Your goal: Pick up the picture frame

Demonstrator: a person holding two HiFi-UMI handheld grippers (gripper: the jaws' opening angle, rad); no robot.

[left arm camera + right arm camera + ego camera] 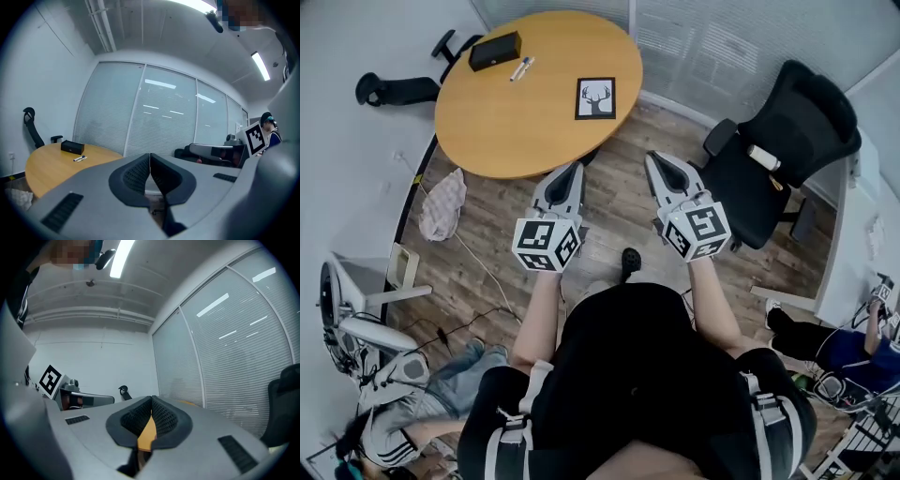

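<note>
Three things lie on the round counter. Farthest left is a black box, next a marker just beside it, and then, well apart towards the right, the picture frame. The frame lies flat, face up, showing an antlered head, close to the counter's near edge. It looks almost square, and its slightly longer side seems to run away from the person.

The left gripper is held over the floor, short of the counter's edge. Its fingers are pressed together with nothing between them. Its own view looks across the counter at the box and marker, and the frame does not show there.

The right gripper sits beside it, also short of the counter. Its fingers meet at the tips and pinch nothing; only a sliver of counter shows through the gap below them.

The frame lies ahead of both grippers, in the lane between them, and neither touches it. The left tips look marginally nearer, and the right gripper would have to angle inward to reach it. Because the frame is flat on the counter, a pinch will likely have to come over its near edge, with the fingers spread first.

An office chair stands at the far right, clear of that path.
</note>
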